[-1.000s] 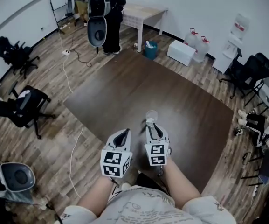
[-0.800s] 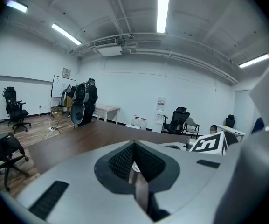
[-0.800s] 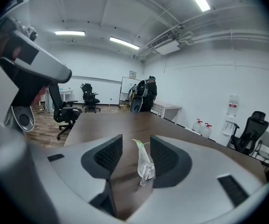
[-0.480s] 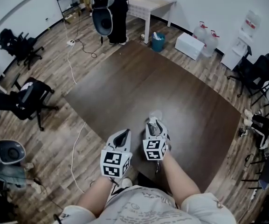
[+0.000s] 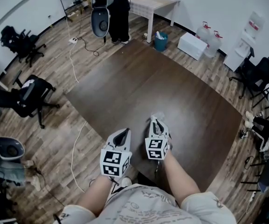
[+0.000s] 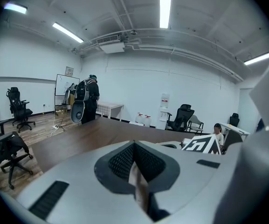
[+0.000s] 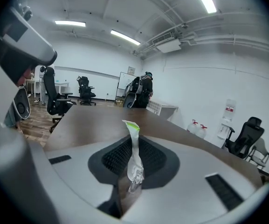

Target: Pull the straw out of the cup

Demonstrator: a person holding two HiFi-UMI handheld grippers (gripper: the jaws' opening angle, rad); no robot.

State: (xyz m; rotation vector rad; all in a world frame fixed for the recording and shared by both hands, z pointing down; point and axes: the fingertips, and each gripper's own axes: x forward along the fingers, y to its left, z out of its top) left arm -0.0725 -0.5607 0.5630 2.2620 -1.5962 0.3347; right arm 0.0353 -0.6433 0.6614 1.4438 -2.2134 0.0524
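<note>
A thin straw (image 7: 134, 146) in a clear wrapper with a green tip stands up between the jaws of my right gripper (image 7: 131, 174). The jaws are closing and pinch it near its lower end. In the head view the right gripper (image 5: 155, 121) is over the near edge of the dark brown table (image 5: 139, 87). A small pale clear thing (image 5: 158, 115) lies just past its tip, too small to tell whether it is the cup. My left gripper (image 5: 123, 132) hovers beside it to the left, its jaws (image 6: 135, 167) together with nothing held.
A person with a backpack (image 5: 111, 13) stands beyond the table's far corner by a white table (image 5: 153, 6). Office chairs (image 5: 27, 97) are on the left and right. Water jugs (image 5: 209, 34) line the far wall. A cable (image 5: 76, 143) runs over the wooden floor.
Both grippers stay near the table's near edge and have sunk slightly. The right gripper has shifted a little to the right, with the pale thing still at its tip.
</note>
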